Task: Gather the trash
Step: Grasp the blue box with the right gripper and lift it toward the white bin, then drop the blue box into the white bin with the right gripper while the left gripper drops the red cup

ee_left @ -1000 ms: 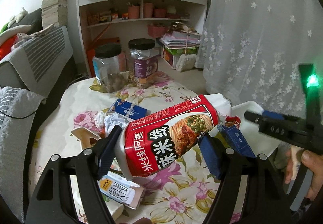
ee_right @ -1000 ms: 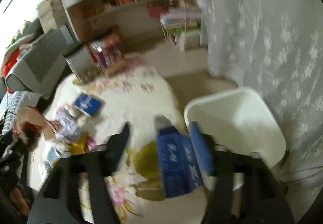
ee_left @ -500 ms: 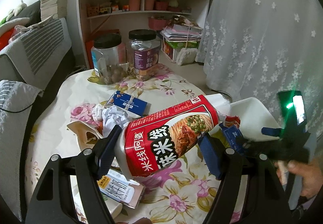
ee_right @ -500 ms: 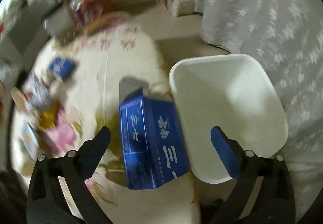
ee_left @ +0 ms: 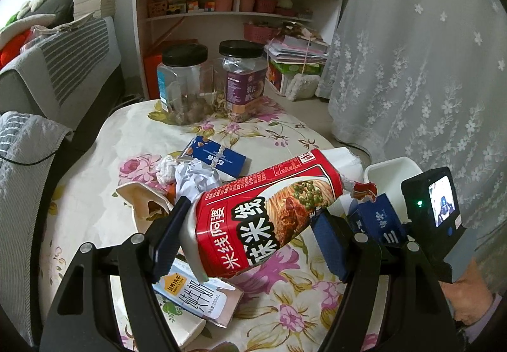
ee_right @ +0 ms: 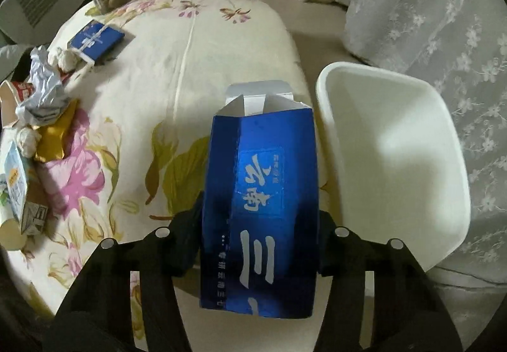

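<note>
My left gripper (ee_left: 250,234) is shut on a red rice-noodle carton (ee_left: 266,215) and holds it tilted above the flowered table. My right gripper (ee_right: 258,244) is shut on a blue carton (ee_right: 263,193) with its top flaps open, just left of a white bin (ee_right: 389,161). The blue carton (ee_left: 380,218) and the bin's rim (ee_left: 389,168) also show at the right of the left wrist view. More trash lies on the table: crumpled paper (ee_left: 193,176), a small blue box (ee_left: 215,157), a torn paper bag (ee_left: 142,203) and a milk carton (ee_left: 193,295).
Two black-lidded jars (ee_left: 212,82) stand at the table's far edge. A shelf unit (ee_left: 234,3) is behind, a sofa (ee_left: 63,66) to the left and a lace curtain (ee_left: 427,66) to the right. A gold wrapper (ee_right: 57,133) lies at the table's left.
My right gripper opened and then shut again on the blue carton, and swung down beside the white bin. My left gripper kept hold of the red carton and barely moved.
</note>
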A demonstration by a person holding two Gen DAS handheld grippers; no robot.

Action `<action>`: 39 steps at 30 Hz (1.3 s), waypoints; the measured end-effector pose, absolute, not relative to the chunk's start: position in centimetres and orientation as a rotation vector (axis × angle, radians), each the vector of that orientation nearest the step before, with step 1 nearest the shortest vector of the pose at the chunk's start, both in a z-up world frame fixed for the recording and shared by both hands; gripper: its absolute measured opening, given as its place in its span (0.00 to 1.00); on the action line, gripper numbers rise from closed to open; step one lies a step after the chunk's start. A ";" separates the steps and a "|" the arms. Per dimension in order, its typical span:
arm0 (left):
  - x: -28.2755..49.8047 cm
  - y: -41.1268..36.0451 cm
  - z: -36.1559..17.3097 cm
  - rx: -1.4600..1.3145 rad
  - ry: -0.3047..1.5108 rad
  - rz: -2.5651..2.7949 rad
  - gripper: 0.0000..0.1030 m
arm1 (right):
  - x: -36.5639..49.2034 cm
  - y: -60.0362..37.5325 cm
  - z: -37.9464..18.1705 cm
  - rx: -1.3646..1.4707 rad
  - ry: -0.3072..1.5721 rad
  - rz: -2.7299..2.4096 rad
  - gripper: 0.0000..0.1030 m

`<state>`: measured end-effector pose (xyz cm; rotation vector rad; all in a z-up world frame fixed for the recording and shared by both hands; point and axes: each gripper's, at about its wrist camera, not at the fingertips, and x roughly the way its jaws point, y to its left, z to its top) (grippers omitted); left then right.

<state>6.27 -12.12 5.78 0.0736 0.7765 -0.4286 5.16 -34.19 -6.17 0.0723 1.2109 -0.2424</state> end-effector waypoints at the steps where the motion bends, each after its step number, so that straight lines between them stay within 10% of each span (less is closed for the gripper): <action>1: 6.3 -12.1 5.8 0.075 0.776 -0.429 0.71 | 5.1 -34.1 -5.7 0.059 1.184 -0.255 0.50; 17: 5.8 -14.1 6.3 0.083 0.758 -0.420 0.71 | 2.7 -38.6 2.6 0.176 0.869 -0.349 0.50; 39: 3.7 -30.5 6.0 0.156 0.795 -0.630 0.71 | -2.6 -52.0 1.8 0.353 0.903 -0.608 0.52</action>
